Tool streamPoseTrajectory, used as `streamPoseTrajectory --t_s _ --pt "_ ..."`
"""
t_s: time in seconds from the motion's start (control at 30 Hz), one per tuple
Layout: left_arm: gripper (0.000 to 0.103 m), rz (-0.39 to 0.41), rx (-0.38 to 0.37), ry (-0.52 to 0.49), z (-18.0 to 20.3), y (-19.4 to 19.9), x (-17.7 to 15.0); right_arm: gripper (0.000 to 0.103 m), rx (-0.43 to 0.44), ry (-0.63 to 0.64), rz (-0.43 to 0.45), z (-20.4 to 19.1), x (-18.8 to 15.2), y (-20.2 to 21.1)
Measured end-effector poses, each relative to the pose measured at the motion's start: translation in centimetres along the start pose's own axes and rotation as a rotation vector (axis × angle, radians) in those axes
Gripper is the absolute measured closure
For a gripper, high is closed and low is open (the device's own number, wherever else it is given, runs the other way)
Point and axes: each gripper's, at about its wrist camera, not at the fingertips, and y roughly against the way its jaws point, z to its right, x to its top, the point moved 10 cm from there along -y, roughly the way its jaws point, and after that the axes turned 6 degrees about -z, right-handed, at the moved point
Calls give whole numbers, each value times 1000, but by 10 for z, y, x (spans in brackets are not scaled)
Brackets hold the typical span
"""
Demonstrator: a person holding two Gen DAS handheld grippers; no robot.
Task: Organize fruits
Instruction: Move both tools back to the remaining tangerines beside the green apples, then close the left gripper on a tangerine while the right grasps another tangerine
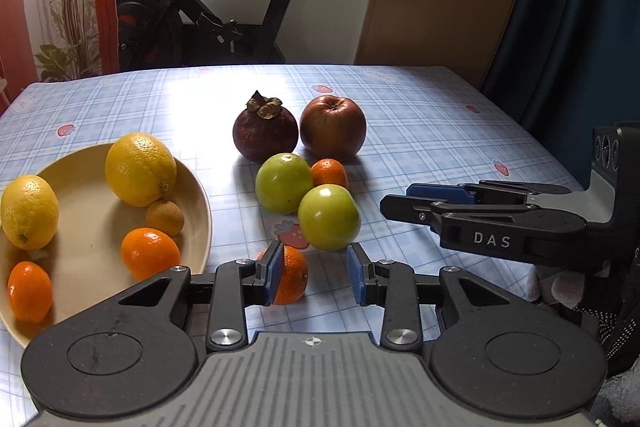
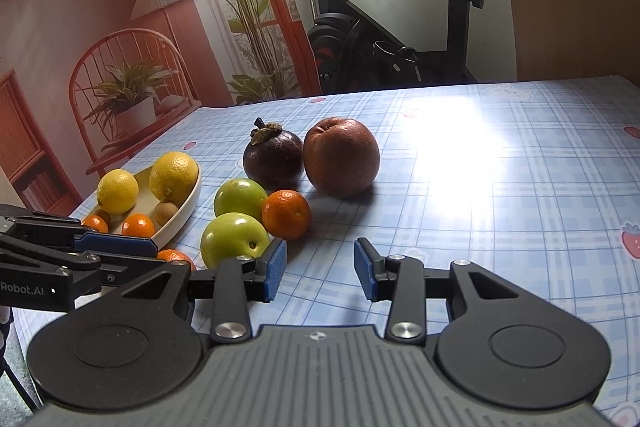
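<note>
My left gripper [image 1: 316,273] is low over the table with its jaws apart. A small tangerine [image 1: 294,277] lies between them, against the left blue pad [image 1: 276,273] and clear of the right pad [image 1: 357,277]. My right gripper [image 2: 320,271] hovers open over bare cloth with nothing between its fingers. Just beyond sit two green apples [image 1: 329,217] [image 1: 283,182], another tangerine [image 1: 329,173], a mangosteen [image 1: 265,131] and a red apple [image 1: 333,127]. The cream plate [image 1: 200,203] at the left holds two lemons [image 1: 140,169], small oranges [image 1: 150,253] and a small brown fruit [image 1: 165,218].
The blue checked tablecloth [image 2: 500,187] stretches bare to the right of the fruit. An exercise bike [image 1: 192,7] stands behind the table's far edge. A dark blue curtain [image 1: 580,27] hangs at the right, and a wall mural with plants is at the left.
</note>
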Motion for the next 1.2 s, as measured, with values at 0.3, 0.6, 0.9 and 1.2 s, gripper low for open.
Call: streamPoseTrajectory --t_s 0.3,0.6,0.9,1.2 --pt "67 28 79 47 -23 4 9 62 2 -10 -8 0 -8 1" --pt "67 -3 171 -31 -30 -4 3 62 3 -6 -13 0 -9 0" --pt "65 -1 259 -163 -26 -9 7 62 4 -10 -10 0 -9 0" --pt "85 7 215 -136 -17 0 3 62 10 -11 -8 2 -4 1"
